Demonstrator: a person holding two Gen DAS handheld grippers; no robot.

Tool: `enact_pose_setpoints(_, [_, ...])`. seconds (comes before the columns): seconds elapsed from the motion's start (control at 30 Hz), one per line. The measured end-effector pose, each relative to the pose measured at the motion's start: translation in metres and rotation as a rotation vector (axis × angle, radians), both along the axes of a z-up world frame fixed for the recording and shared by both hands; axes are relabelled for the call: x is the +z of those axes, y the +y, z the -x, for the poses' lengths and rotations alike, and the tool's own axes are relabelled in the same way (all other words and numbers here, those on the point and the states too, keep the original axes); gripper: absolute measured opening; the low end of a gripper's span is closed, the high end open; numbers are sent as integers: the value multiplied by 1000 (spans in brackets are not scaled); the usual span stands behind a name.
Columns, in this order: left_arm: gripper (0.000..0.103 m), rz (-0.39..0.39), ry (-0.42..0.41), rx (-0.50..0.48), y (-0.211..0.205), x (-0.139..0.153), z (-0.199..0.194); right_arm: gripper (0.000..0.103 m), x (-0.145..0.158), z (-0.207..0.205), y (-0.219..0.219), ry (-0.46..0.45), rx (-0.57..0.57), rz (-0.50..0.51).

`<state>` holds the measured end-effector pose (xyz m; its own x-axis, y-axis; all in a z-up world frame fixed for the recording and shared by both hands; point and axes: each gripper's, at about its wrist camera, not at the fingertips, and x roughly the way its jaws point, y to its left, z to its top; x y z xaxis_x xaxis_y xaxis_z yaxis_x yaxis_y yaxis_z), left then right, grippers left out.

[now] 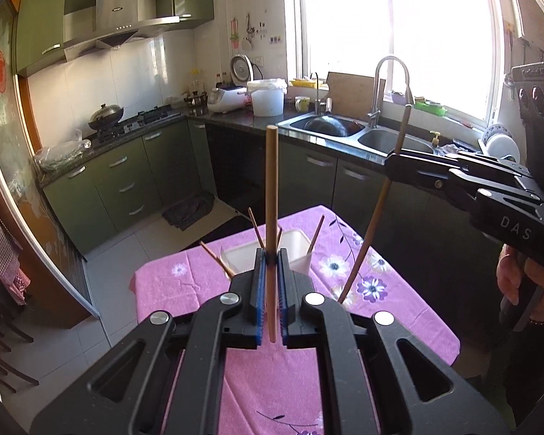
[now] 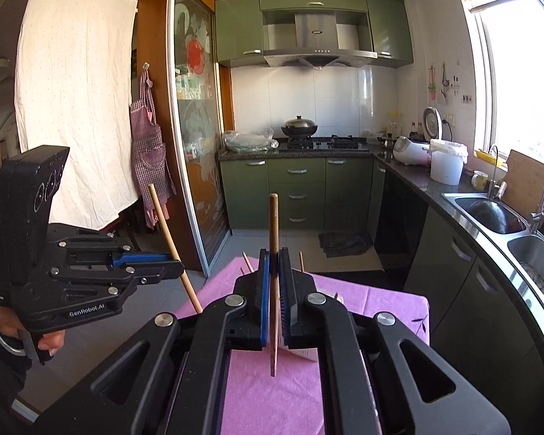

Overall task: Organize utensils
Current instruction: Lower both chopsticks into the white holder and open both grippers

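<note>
Chopsticks: one light wooden chopstick (image 1: 271,195) stands upright, pinched between the blue pads of the left gripper (image 1: 271,257); a darker chopstick (image 2: 273,253) stands upright in the right gripper (image 2: 274,253).
Left jaws: pressed together on the light chopstick, whose lower end pokes out below the pads.
Right jaws: pressed together on the darker chopstick, gripped near its middle.
Right gripper from the left wrist view: at 3 o'clock, its chopstick leaning, lower tip down near the tablecloth (image 1: 170,290).
Left gripper from the right wrist view: at 9 o'clock, its chopstick tilted.
White container (image 1: 301,250): just beyond the left jaws at 12 o'clock, on the pink floral tablecloth, with several more chopsticks (image 1: 317,233) leaning inside.
Background: double sink (image 1: 380,139) at 1 o'clock, wok (image 1: 105,114) at 10 o'clock.
</note>
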<state>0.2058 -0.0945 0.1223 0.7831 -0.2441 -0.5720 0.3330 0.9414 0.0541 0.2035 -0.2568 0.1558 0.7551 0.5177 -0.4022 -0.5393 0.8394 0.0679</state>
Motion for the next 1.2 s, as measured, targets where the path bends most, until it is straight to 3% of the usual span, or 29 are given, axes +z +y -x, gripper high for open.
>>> enact_pose_setpoints(0.17, [6,16,-77,16,-3,30,-25,6,34,-37,1,-25,-19,-35])
enact_pose_setpoints(0.37, [6,34,-116,47,-5,31,-67,6,39,-84,3,-21,-62,-47])
enact_pose_setpoints(0.67, [6,51,-100,84,-6,-1,-116,6,8,-135,10,19,-103,-16])
enact_pose_setpoints(1.2, [6,43,-11,76,-11,-72,-123,6,-69,-159,22,104,-111,38])
